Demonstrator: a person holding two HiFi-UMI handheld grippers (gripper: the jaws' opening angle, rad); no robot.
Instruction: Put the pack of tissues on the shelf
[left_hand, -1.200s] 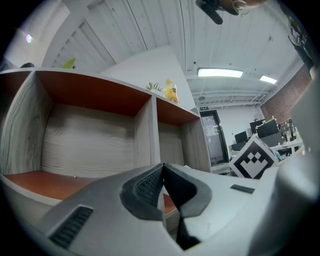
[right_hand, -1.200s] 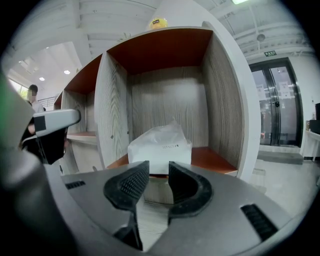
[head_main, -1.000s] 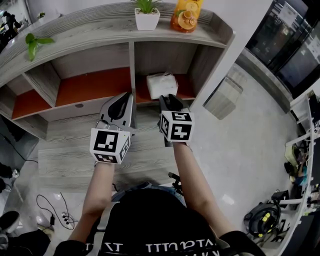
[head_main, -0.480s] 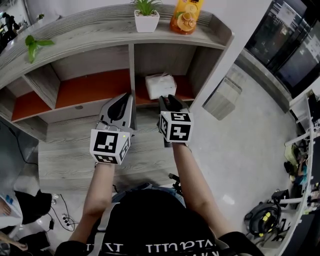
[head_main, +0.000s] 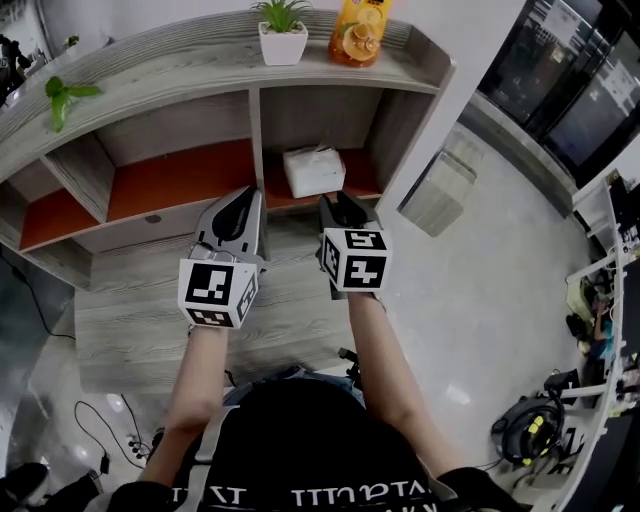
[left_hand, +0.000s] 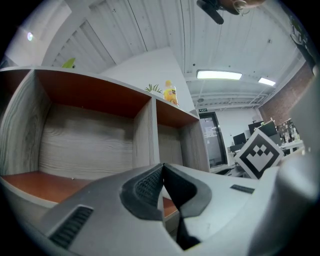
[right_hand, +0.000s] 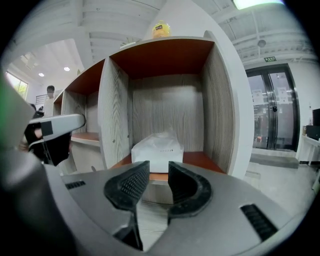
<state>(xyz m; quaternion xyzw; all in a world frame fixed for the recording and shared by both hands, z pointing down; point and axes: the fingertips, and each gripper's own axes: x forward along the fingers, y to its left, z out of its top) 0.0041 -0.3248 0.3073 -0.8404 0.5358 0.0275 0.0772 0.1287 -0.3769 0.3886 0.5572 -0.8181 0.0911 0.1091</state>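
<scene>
The white pack of tissues (head_main: 313, 170) lies on the orange floor of the right compartment of the wooden shelf (head_main: 255, 130). My right gripper (head_main: 336, 203) hovers just in front of that compartment, open, with nothing between its fingers. In the right gripper view the pack of tissues (right_hand: 158, 150) sits straight beyond the right gripper (right_hand: 158, 171), clear of the pads. My left gripper (head_main: 246, 198) is held beside it before the middle compartment, shut and empty. In the left gripper view the left gripper (left_hand: 162, 170) shows its tips meeting.
A potted plant (head_main: 281, 28) and an orange bottle (head_main: 359, 30) stand on the shelf top, with a green leaf (head_main: 62, 93) further left. A grey block (head_main: 440, 193) sits on the floor right of the shelf. Cables (head_main: 110, 425) lie at lower left.
The view has shifted a little. Both grippers keep their places before the shelf and the pack lies still. A person seen briefly at the lower left is gone.
</scene>
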